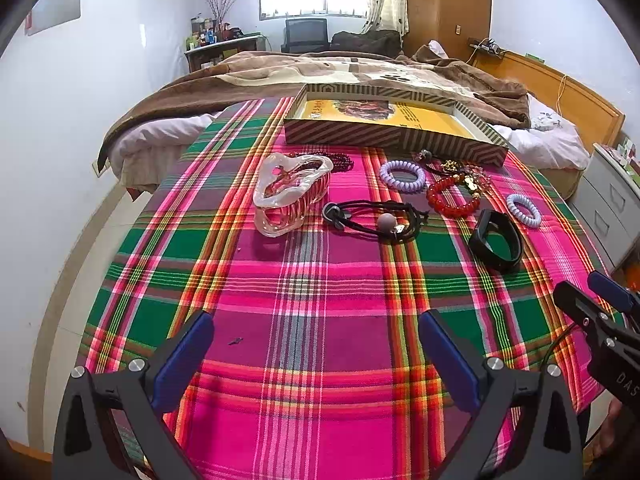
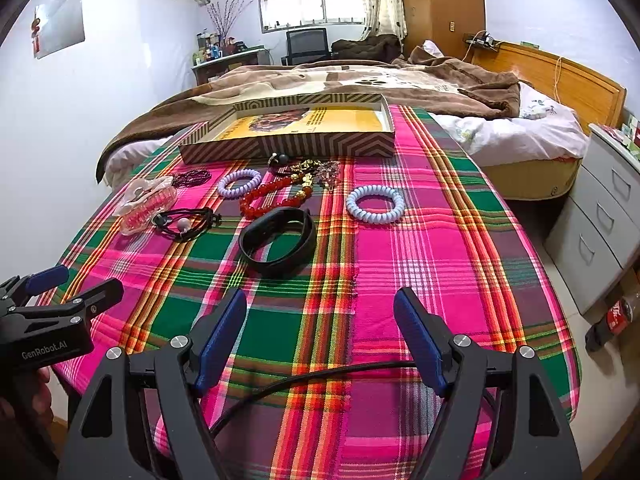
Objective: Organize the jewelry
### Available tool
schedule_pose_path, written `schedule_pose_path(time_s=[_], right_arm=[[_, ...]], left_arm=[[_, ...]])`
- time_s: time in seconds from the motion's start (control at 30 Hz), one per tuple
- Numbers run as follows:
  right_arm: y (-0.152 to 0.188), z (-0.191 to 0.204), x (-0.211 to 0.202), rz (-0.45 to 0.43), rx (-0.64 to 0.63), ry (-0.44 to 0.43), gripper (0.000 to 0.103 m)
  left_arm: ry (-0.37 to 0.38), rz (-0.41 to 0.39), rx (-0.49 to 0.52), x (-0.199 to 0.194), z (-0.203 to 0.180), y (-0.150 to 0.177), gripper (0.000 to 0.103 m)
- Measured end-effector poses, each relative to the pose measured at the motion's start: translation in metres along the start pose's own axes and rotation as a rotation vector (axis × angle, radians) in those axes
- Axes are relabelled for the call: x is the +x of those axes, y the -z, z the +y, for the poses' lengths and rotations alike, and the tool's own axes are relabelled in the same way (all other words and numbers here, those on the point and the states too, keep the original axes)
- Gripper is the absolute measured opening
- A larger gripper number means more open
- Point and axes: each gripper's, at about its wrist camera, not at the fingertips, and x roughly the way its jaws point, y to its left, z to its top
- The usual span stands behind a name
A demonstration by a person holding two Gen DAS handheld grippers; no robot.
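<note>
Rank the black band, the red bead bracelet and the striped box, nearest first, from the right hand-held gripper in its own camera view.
From the right hand-held gripper:
1. Black band, just ahead, slightly left.
2. Red bead bracelet, behind the band.
3. Striped box, at the cloth's far end.

Box [image 2: 288,146] behind jewelry, wristband [image 2: 278,242] frontmost, hair claw [image 2: 146,202] at left

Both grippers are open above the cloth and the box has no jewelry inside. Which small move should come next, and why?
Probably move the right gripper forward and down to the black band. It lies nearest to it, apart from the other pieces, and stands up from the cloth, so the open jaws can close on it before carrying it to the striped box.
</note>
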Motion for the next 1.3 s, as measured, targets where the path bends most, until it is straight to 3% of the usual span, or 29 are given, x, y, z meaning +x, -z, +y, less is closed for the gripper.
schedule_pose_path(time_s=[1.3], right_arm=[[-0.007, -0.002, -0.02, -0.061, 0.02, 0.027, 0.076]], left_arm=[[-0.004, -0.069, 0.018, -0.022, -0.003, -0.008, 0.103]])
